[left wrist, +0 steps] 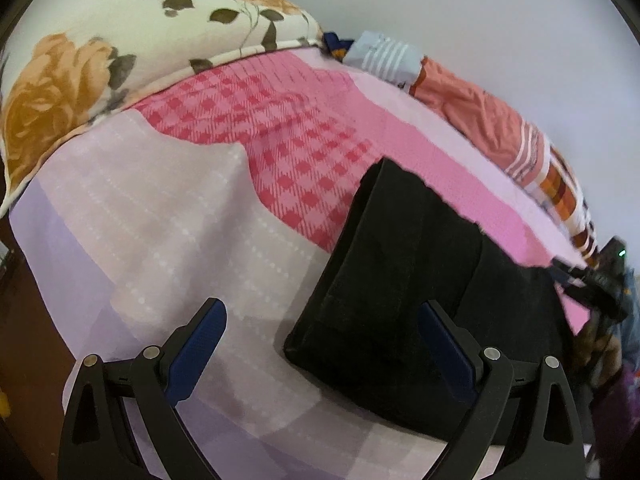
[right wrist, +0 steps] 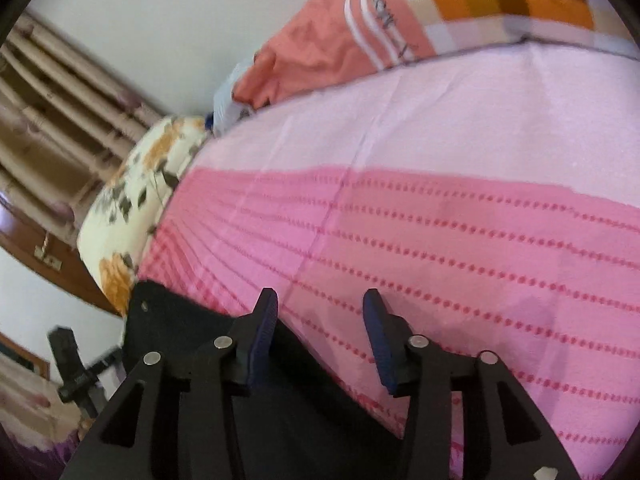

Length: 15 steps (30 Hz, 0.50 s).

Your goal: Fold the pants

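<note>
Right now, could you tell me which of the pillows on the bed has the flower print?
The cream pillow with orange roses, at the bed's head; the salmon pillow along the wall is striped instead.

No text can be read for certain. In the right wrist view, the orange pillow (right wrist: 332, 40) at the far side of the bed carries a line of dark cursive lettering along its white stripes, running beside the checked patch, but it is too blurred and tilted to make out any word. In the left wrist view the same pillow (left wrist: 480, 112) shows only stripes. No labels, brands or numbers show elsewhere.
</note>
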Available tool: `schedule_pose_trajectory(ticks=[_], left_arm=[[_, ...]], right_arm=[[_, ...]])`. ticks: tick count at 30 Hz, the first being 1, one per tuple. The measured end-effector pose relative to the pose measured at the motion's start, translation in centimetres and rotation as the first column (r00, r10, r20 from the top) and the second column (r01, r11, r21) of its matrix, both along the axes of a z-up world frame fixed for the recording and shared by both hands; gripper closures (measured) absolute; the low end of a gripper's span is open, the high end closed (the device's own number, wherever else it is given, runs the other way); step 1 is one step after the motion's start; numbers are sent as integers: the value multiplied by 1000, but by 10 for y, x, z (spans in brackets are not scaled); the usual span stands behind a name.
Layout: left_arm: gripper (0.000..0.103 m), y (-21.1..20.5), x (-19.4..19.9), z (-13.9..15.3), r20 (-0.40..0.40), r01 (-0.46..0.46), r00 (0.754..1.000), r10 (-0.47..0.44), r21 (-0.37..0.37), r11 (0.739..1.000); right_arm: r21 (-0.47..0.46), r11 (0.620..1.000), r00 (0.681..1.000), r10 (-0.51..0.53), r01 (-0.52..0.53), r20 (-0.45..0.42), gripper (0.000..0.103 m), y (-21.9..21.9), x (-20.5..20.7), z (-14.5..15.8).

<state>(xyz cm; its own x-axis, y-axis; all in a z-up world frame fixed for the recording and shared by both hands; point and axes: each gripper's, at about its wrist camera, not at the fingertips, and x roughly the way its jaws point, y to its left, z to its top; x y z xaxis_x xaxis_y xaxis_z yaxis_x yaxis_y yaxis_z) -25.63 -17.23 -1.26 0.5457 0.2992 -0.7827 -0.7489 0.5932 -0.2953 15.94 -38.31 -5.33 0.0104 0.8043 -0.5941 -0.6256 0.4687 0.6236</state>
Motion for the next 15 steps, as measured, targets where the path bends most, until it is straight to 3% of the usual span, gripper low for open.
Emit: schedule_pose_trajectory(ticks=[2, 5, 9, 12, 15], left_arm=[[7, 1, 0, -2, 1, -3, 1000, 3, -13, 1000], [7, 2, -4, 1, 25, -18, 1000, 18, -13, 1000], [7, 1, 2, -4, 3, 0, 1000, 0, -2, 1000], [7, 1, 4, -10, -5, 10, 1000, -10, -10, 1000], [7, 3, 4, -11, -12, 12, 1000, -12, -7, 1000]], right_arm=[[35, 999, 1000, -10, 9, 21, 60, -7, -6, 15], [65, 996, 998, 57, -59, 29, 60, -1, -19, 27], [18, 990, 990, 143, -143, -19, 55, 28, -31, 8], [-100, 991, 996, 88, -89, -10, 55, 34, -25, -11], [-34, 999, 998, -32, 30, -48, 55, 1, -13, -5]])
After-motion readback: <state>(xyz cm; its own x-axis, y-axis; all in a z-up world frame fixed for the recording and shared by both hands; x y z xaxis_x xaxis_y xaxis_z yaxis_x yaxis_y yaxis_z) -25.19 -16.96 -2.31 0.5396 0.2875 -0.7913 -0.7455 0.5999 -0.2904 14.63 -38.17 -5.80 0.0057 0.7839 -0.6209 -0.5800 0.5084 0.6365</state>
